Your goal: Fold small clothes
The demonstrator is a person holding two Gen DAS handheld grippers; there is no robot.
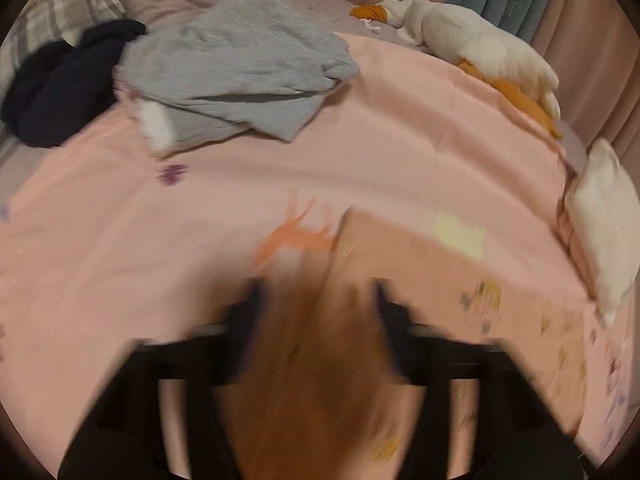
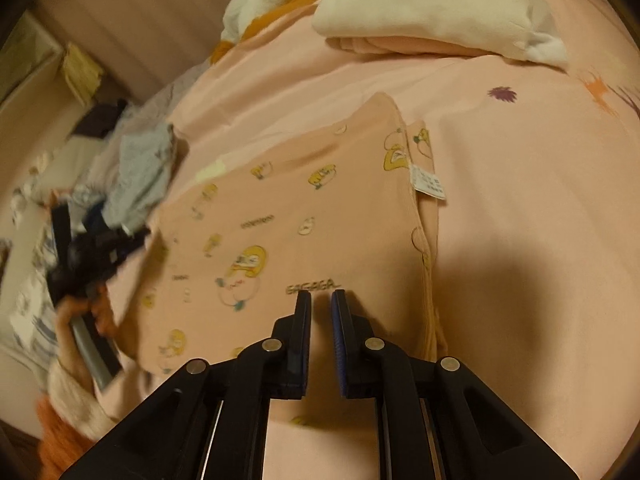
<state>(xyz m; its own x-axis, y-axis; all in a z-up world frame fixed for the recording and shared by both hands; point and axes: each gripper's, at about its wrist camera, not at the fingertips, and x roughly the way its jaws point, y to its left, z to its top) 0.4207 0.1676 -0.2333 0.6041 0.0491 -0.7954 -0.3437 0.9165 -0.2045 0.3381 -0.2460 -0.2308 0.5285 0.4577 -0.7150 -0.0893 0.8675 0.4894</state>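
A small peach garment with yellow cartoon prints [image 2: 288, 216] lies spread on the pink bedsheet [image 2: 520, 200], a white care label [image 2: 430, 184] at its right edge. My right gripper [image 2: 321, 300] hovers over its near part, jaws a narrow gap apart with nothing between them. My left gripper [image 1: 316, 292] is motion-blurred, jaws wide apart, with the garment's edge [image 1: 400, 248] blurred between and beyond them. The left gripper also shows at the garment's left edge in the right wrist view [image 2: 92, 252].
A grey garment [image 1: 240, 68] and a dark navy one [image 1: 60, 88] lie at the far left of the bed. A white and orange plush toy [image 1: 480, 44] lies at the back. Folded white and pink clothes [image 2: 420, 4] are stacked beyond the peach garment. A white pillow [image 1: 608, 220] is right.
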